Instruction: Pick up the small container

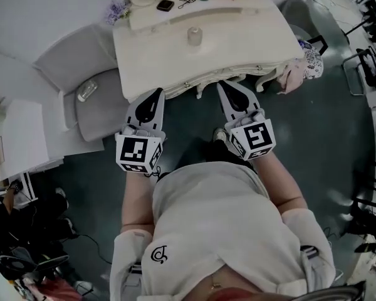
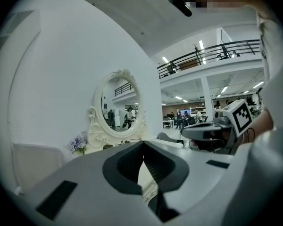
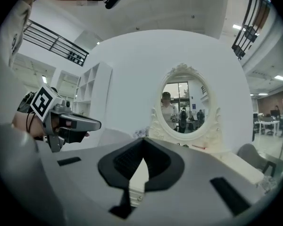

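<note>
The small container (image 1: 194, 36), a pale translucent jar with a lid, stands near the middle of the cream dressing table (image 1: 150, 61). Both grippers hover side by side just off the table's front edge, pointing at it, well short of the jar. My left gripper (image 1: 157, 91) is shut with nothing in it, its jaw tips (image 2: 143, 143) meeting. My right gripper (image 1: 225, 84) is likewise shut and empty, tips (image 3: 143, 140) together. Neither gripper view shows the jar; each gripper's own body hides the tabletop.
An oval mirror (image 3: 183, 108) stands at the table's back, with a black compact (image 1: 165, 5), an eyelash curler (image 1: 187, 2) and purple flowers (image 1: 119, 8) near it. A grey chair (image 1: 106, 124) holding a clear object (image 1: 86, 91) stands at left. Floral cloth (image 1: 301, 68) hangs at the table's right.
</note>
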Motion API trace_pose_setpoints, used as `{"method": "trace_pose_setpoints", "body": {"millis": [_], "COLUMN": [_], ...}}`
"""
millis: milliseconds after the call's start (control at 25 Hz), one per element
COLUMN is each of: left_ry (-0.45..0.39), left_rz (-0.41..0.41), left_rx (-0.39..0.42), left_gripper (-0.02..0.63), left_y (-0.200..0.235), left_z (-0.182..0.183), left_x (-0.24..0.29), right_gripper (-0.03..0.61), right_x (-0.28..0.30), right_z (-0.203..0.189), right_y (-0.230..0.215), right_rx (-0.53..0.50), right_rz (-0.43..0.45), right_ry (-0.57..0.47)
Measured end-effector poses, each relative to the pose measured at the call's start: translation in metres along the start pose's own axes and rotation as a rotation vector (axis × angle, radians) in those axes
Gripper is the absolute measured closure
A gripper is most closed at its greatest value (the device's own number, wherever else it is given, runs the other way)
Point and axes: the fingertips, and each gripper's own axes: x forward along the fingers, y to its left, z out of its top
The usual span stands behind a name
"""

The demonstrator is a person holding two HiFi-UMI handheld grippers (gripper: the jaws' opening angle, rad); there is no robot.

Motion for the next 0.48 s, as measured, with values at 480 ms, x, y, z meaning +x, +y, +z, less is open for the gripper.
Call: {"method": "trace_pose_setpoints", "body": {"millis": [480], "left_ry": [0.037], "left_rz": [0.176], "left_rx": [-0.084], "left_gripper": [0.603], "left_y": [0.014], "left_z": [-0.005], "left_x": [0.139], "right_gripper": [0.571], "right_x": [0.094], "right_z": [-0.015], "right_y": [-0.134], "right_rx": [-0.003], "right_rz": [0.169], "right_ry": [0.039]}}
